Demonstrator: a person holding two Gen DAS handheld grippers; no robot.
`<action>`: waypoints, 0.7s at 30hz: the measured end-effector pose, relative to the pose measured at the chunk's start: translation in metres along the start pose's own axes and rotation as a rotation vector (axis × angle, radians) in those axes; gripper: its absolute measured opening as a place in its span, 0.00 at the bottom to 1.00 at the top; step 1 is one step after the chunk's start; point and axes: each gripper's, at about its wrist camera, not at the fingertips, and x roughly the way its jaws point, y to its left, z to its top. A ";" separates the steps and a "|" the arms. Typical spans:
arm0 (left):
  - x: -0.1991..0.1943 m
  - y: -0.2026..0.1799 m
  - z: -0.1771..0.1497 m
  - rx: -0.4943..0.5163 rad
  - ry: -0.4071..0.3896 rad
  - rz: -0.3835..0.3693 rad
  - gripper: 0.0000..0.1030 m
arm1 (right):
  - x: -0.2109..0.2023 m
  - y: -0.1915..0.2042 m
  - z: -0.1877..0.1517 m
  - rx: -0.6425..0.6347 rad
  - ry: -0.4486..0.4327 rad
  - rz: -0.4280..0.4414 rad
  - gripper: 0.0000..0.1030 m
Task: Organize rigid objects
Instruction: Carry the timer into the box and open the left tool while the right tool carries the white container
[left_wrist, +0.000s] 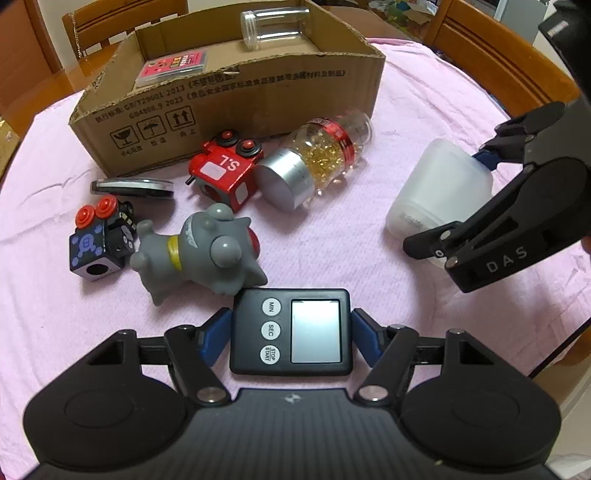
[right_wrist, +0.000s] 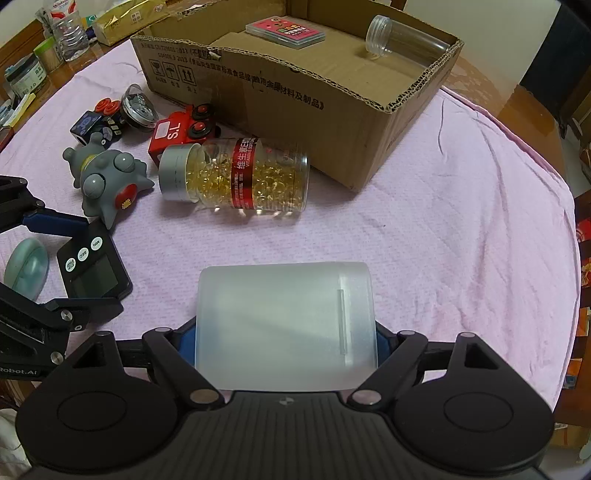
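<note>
Left wrist view first: left gripper (left_wrist: 291, 330) partly closed, blue pads touching both short sides of the black timer (left_wrist: 290, 330), flat on the pink-clothed surface (left_wrist: 369, 258) near its front edge. Looks like a firm grip; best lifted straight up, kept level, clear of the grey toy figure (left_wrist: 201, 251) just beyond it. Cardboard box (left_wrist: 236, 107) toward the far edge, already holding a card pack (left_wrist: 171, 66) and a clear jar (left_wrist: 275, 24). Red block (left_wrist: 225, 170), capsule bottle (left_wrist: 317, 158), dark blue block (left_wrist: 99, 240) and a flat dark lidded thing (left_wrist: 133, 186) loose in front of the box. Right wrist view next: right gripper (right_wrist: 286, 332) about halfway closed around the frosted white container (right_wrist: 286, 325), lying on its side toward the front edge; fingers hug both sides, though true pad contact mostly hidden behind the plastic. Worth squeezing only gently, since thin walls may flex or slip. Sensible path: raise above the capsule bottle (right_wrist: 236, 173), then over the torn front wall of the cardboard box (right_wrist: 295, 99), and set down in the bare middle, apart from the clear jar (right_wrist: 402, 37). Advisable to move one load at a time so the two do not meet over the box.
</note>
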 end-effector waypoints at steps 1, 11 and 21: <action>0.000 0.001 0.000 -0.005 0.002 -0.014 0.67 | -0.001 0.000 0.000 0.002 0.002 0.001 0.84; -0.015 0.003 0.004 0.048 0.029 -0.082 0.67 | -0.018 -0.004 -0.003 0.028 -0.005 0.026 0.84; -0.061 0.011 0.028 0.128 0.004 -0.105 0.67 | -0.059 -0.005 0.005 -0.001 -0.037 0.058 0.84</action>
